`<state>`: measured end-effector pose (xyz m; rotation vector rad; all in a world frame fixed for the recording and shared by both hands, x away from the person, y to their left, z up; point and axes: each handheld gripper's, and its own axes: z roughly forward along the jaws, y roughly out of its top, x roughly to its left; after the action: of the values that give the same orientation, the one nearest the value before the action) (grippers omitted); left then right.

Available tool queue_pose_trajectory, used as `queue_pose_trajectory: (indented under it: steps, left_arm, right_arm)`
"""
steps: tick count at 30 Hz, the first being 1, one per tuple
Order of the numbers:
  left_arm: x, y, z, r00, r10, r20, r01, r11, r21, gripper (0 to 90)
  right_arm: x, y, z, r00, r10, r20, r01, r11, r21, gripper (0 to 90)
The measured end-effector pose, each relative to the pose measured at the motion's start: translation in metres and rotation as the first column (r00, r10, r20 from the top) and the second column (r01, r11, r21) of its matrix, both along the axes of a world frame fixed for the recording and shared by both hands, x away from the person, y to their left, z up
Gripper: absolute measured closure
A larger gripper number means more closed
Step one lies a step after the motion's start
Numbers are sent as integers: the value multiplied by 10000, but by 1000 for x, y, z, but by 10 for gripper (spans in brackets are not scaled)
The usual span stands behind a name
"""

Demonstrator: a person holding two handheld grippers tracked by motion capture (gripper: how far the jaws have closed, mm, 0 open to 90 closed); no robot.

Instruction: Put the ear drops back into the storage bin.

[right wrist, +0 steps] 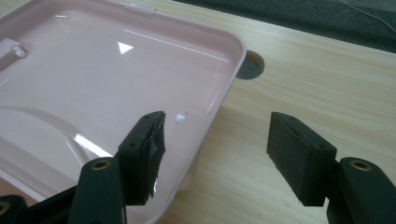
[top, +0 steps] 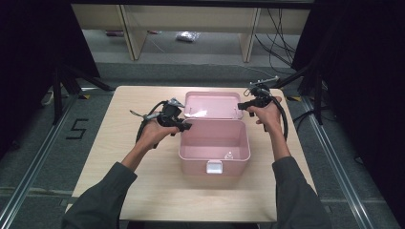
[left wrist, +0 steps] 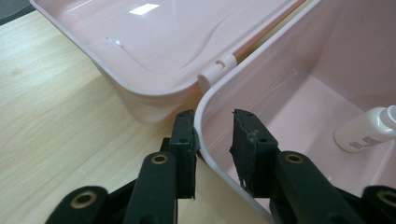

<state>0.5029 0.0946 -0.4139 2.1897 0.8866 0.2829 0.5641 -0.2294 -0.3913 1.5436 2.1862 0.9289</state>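
Observation:
A pink plastic box (top: 191, 152) stands open at mid-table, its lid (top: 212, 105) laid back flat behind it. A small white bottle (top: 229, 155) lies on the box floor, also seen in the left gripper view (left wrist: 369, 133). My left gripper (top: 184, 125) is at the box's rear left corner. Its jaws (left wrist: 214, 119) straddle the box wall (left wrist: 205, 100), the outer jaw against the rim and the inner one slightly apart, so it is open. My right gripper (top: 249, 104) is open wide over the lid's right edge (right wrist: 224, 88), one jaw above the lid (right wrist: 93, 70) and one above the table.
The wooden table (top: 143, 191) has bare surface to the left, right and front of the box. A white latch (top: 214, 167) sits on the box's front wall. A round hole (right wrist: 250, 64) is in the tabletop beside the lid's corner. Black stands and cables flank the table.

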Motion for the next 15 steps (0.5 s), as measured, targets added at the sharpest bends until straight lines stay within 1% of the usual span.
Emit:
queue_pose_trajectory:
  steps: [1, 2, 3, 4, 5, 6, 7, 8, 9, 10, 11, 12, 13, 14, 15]
  left_arm:
    - [0, 0, 0, 10000, -10, 11, 10, 10000, 12, 705]
    - [0, 0, 0, 10000, -23, 14, 23, 10000, 49, 707]
    - [0, -1, 0, 10000, -3, 23, 3, 10000, 3, 708]
    - [0, -1, 0, 10000, 2, 20, -2, 10000, 11, 709]
    - [0, -1, 1, 10000, 12, -6, -12, 10000, 63, 709]
    - [0, -1, 1, 10000, 22, -24, -22, 10000, 49, 710]
    - [0, -1, 1, 10000, 27, -29, -27, 10000, 54, 711]
    - [0, -1, 1, 10000, 29, -27, -29, 10000, 53, 711]
    - [0, -1, 1, 10000, 31, -25, -31, 10000, 63, 712]
    - [0, -1, 1, 10000, 57, -2, -57, 9999, 136, 712]
    - [0, -1, 1, 10000, 55, 4, -56, 9999, 148, 712]
    - [0, -1, 1, 10000, 60, 9, -60, 9999, 153, 712]
    - [0, -1, 1, 10000, 63, 8, -63, 9999, 151, 713]
    - [0, -1, 1, 10000, 62, 6, -62, 9999, 151, 713]
    - [0, -1, 1, 10000, 67, 0, -67, 9999, 144, 713]
  right_arm:
    - [2, -2, -2, 9997, 87, 229, -82, 9997, -212, 379]
    - [2, -2, -1, 9999, 37, 137, -37, 10000, -14, 379]
    - [3, -3, -1, 9999, 35, 157, -33, 9999, -159, 380]
    - [3, -4, -1, 10000, 15, 68, -13, 9999, -158, 380]
    - [4, -4, -2, 10000, -38, 65, 39, 9999, -107, 380]
    - [3, -1, -4, 9995, -310, 91, 307, 9991, 285, 381]
    - [5, -4, -4, 9999, -126, 115, 125, 9999, 22, 381]
    - [6, -4, -3, 9998, -183, 59, 183, 9998, -63, 381]
    - [5, -2, -4, 9990, -441, -24, 441, 9989, 176, 386]
    - [7, -4, -5, 9995, -317, 53, 317, 9995, 1, 391]
    - [8, -4, -5, 9996, -266, -26, 266, 9996, 41, 393]
    - [7, -1, -5, 9983, -551, -195, 553, 9984, 114, 393]
    - [7, 0, -5, 9976, -612, -318, 613, 9981, 10, 393]
    - [9, -2, -6, 9991, -418, -61, 417, 9989, -215, 392]
    - [10, -3, -7, 9996, -295, 54, 295, 9996, -10, 394]
